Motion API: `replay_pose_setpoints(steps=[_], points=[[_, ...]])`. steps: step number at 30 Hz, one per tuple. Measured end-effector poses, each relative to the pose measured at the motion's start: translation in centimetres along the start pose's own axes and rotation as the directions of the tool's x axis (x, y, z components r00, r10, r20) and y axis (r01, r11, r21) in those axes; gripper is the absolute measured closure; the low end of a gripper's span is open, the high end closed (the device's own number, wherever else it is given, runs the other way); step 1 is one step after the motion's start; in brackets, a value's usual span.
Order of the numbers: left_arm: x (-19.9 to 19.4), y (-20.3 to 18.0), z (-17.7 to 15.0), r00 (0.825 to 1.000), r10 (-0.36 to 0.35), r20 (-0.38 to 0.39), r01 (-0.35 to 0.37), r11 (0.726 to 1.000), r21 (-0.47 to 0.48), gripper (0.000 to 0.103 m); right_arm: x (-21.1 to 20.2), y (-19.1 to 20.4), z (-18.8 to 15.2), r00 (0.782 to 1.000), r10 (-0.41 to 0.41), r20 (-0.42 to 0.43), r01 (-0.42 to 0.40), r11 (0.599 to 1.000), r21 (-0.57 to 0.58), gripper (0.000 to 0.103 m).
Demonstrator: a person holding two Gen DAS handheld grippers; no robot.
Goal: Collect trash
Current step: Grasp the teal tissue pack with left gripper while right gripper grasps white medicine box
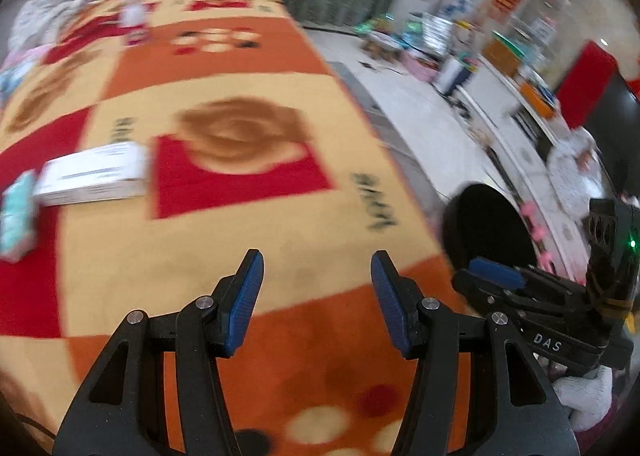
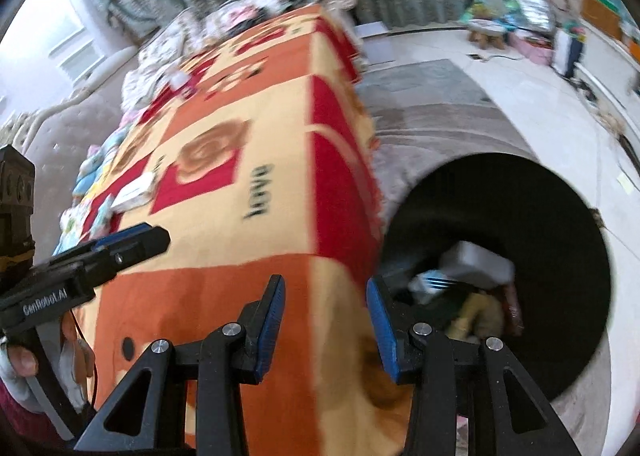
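Left gripper [image 1: 317,280]: jaws parted, nothing between, over blanket [image 1: 240,67].
Right gripper [image 2: 326,310]: jaws parted, empty, above blanket edge beside bin [image 2: 560,215].
Trash: white box [image 1: 94,173] and teal pack [image 1: 18,215] on blanket; several pieces in bin.

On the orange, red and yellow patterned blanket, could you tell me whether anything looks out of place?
Yes: a flat white cardboard box and a small pale teal packet lie loose on the patterned blanket, apart from the black round bin beside it, which already holds several discarded items.
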State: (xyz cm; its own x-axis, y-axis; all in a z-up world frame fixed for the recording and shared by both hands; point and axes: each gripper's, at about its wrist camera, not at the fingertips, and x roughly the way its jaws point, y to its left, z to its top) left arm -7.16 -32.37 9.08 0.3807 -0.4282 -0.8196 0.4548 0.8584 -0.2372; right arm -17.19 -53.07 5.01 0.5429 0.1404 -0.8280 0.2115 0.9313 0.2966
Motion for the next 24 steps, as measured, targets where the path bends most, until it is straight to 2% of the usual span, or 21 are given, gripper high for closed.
replay_pose_setpoints(steps=[6, 12, 17, 24], points=[[-3.0, 8.7, 0.7, 0.990, 0.131, 0.045, -0.126, 0.987, -0.102, 0.048, 4.1, 6.8, 1.2, 0.994, 0.082, -0.069, -0.090, 0.989, -0.119, 0.060], [-4.4, 17.1, 1.5, 0.965, 0.261, 0.037, -0.246, 0.942, -0.230, 0.048, 7.3, 13.0, 2.3, 0.984, 0.127, -0.121, -0.153, 0.961, -0.230, 0.057], [-3.5, 21.1, 2.2, 0.955, 0.295, 0.017, -0.278, 0.916, -0.289, 0.048, 8.9, 16.6, 3.3, 0.977, 0.161, -0.142, -0.195, 0.944, -0.267, 0.055], [-1.5, 24.4, 1.8, 0.966, 0.256, -0.042, -0.255, 0.903, -0.347, 0.048, 10.4, 21.0, 5.6, 0.971, 0.193, -0.142, -0.233, 0.902, -0.364, 0.040]])
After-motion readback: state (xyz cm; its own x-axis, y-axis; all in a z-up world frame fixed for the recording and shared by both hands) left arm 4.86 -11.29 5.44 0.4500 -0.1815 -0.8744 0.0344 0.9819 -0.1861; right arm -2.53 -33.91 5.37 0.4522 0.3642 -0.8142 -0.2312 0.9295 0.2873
